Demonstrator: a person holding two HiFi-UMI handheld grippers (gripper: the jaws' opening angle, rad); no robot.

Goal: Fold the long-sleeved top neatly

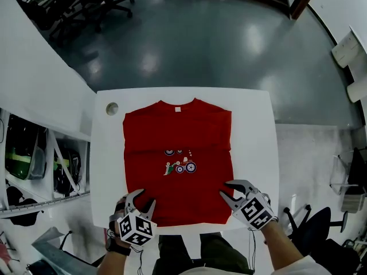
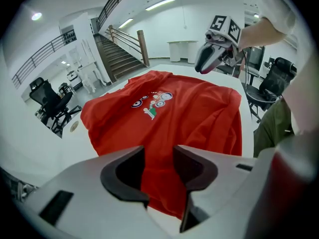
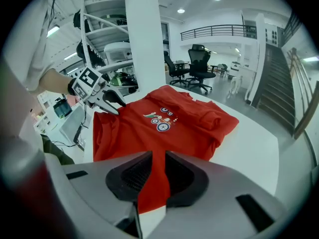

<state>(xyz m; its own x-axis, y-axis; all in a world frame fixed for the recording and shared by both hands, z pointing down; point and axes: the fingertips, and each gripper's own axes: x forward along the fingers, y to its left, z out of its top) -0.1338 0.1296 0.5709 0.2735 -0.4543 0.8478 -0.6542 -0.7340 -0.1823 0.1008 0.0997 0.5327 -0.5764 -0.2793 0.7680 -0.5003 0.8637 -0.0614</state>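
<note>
Caller: Sleeves on the red long-sleeved fabric top with the cartoon print (image 1: 178, 171) look tucked in already, we'd say. It lies flat, a neat rectangle on the white square table (image 1: 258, 130).

Spotter: So the body fold is what's left for us, hem up towards the collar by our reading.

Caller: And we're at the near hem now! Our left gripper (image 1: 142, 200) is over the left corner, fingers (image 2: 122, 171) spread, cloth showing through the gap, nothing pinched.

Spotter: Our right gripper (image 1: 225, 188) is over the right corner, its fingers (image 3: 130, 179) nearer together yet parted, hem beneath them, not gripped.
</note>
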